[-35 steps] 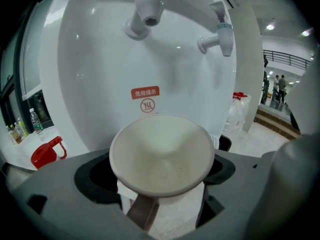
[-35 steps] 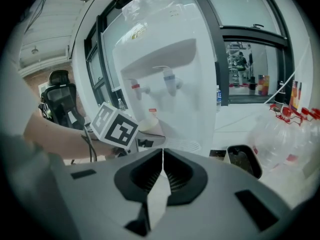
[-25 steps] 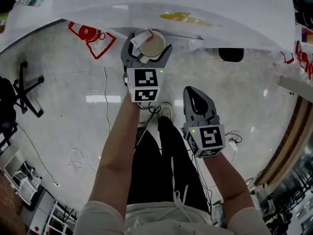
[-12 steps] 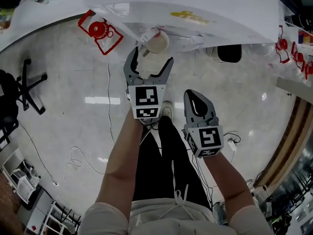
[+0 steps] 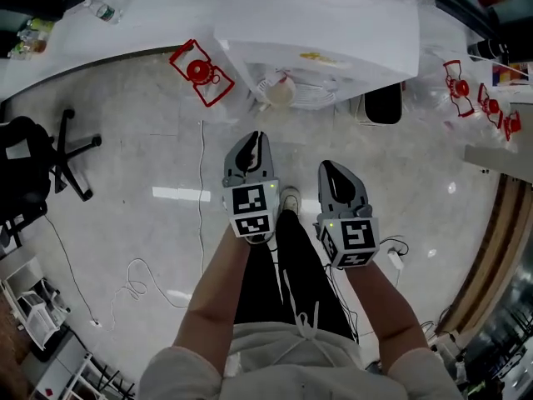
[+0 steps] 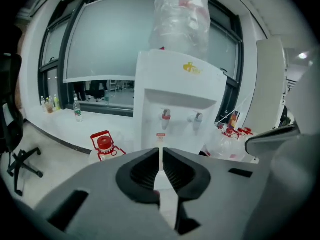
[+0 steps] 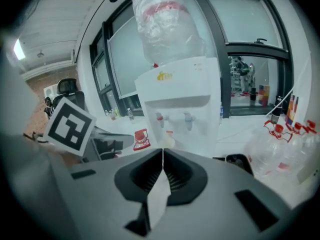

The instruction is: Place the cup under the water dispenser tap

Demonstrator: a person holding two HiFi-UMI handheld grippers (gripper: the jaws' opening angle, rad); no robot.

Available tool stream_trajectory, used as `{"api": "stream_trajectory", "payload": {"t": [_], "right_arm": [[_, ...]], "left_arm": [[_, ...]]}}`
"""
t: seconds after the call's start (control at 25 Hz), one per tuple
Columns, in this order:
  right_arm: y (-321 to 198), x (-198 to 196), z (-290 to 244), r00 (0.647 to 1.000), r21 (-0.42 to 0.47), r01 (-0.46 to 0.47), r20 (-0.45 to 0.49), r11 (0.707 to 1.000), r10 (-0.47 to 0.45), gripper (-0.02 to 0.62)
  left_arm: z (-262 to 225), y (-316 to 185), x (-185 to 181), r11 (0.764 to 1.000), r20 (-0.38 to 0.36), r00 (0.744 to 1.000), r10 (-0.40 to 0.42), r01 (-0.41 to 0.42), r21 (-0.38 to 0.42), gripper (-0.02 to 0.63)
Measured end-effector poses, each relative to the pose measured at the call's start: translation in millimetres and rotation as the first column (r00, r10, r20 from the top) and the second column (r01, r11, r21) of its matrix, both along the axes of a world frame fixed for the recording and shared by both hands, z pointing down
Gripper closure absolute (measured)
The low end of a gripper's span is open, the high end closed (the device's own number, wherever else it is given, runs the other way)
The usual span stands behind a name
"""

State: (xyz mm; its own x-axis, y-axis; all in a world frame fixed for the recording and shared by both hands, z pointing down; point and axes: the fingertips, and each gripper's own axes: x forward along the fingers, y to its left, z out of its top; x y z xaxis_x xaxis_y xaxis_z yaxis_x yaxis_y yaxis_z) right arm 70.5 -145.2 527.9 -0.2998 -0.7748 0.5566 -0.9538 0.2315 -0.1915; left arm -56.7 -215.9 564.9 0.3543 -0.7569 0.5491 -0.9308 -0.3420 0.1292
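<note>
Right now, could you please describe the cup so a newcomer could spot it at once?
Find the white water dispenser by the window. In its recess, beneath the taps, stands a small beige paper cup, unlike the red-handled clear jugs nearby.

No print was legible: the water dispenser (image 6: 176,91) bore a yellow logo (image 6: 192,68) above its taps (image 6: 165,118) and a small label (image 6: 160,137) below them, both unreadable.

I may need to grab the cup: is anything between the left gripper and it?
Nothing visible. Only bare floor separates the left gripper, jaws closing on nothing, from the cup at the dispenser.
</note>
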Motion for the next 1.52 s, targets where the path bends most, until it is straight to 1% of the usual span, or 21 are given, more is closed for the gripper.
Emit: {"api": "stream_trajectory", "payload": {"t": [0.08,0.32,0.4,0.48,0.56,0.68,0.72,0.88,1.04,1.16,1.24,1.32,1.52], "right_arm": [[1,4,-18,1.000,0.009,-0.009,-0.010,1.000,0.009,0.566],[2,6,-90,1.000,0.083,-0.018,-0.017,0.996,0.020,0.566],[3,8,-116,0.999,0.105,-0.033,-0.008,0.994,0.034,0.566],[4,12,-142,0.999,0.124,-0.053,0.001,0.991,0.053,0.566],[1,13,-170,0.998,0.163,-0.068,0.011,0.984,0.067,0.566],[-5,16,-211,0.997,0.240,-0.082,0.019,0.967,0.080,0.567],[-4,17,-223,0.996,0.257,-0.084,0.020,0.963,0.081,0.566],[8,23,-261,0.996,0.300,-0.090,0.022,0.950,0.087,0.568],[12,24,-289,0.994,0.352,-0.106,0.036,0.930,0.100,0.568],[16,19,-308,0.997,0.394,-0.080,0.020,0.916,0.079,0.568],[16,20,-323,0.997,0.433,-0.060,-0.015,0.900,0.074,0.568],[15,21,-336,0.997,0.464,-0.056,-0.026,0.884,0.077,0.568],[16,19,-349,0.997,0.495,-0.029,-0.047,0.868,0.060,0.568]], "left_arm": [[-22,11,-1,1.000,-0.005,1.000,0.001,-0.001,0.002,0.584],[-100,30,-10,0.998,-0.036,0.999,0.038,-0.036,0.044,0.588],[-129,35,-10,0.996,-0.040,0.997,0.059,-0.057,0.066,0.588],[-162,40,-6,0.991,-0.032,0.995,0.091,-0.087,0.106,0.588],[-196,43,0,0.978,-0.008,0.991,0.133,-0.129,0.163,0.588],[-245,47,13,0.949,0.014,0.981,0.192,-0.189,0.252,0.588],[-259,49,17,0.941,0.011,0.979,0.203,-0.198,0.273,0.588],[-302,63,29,0.923,-0.025,0.975,0.219,-0.199,0.329,0.588],[-338,68,43,0.887,-0.015,0.966,0.258,-0.230,0.401,0.588],[-363,73,44,0.869,-0.018,0.966,0.259,-0.224,0.441,0.588],[-379,71,42,0.858,-0.025,0.968,0.249,-0.208,0.470,0.588],[-391,67,41,0.844,-0.027,0.970,0.242,-0.197,0.499,0.588],[-407,64,39,0.830,-0.034,0.972,0.232,-0.180,0.528,0.588]]}}
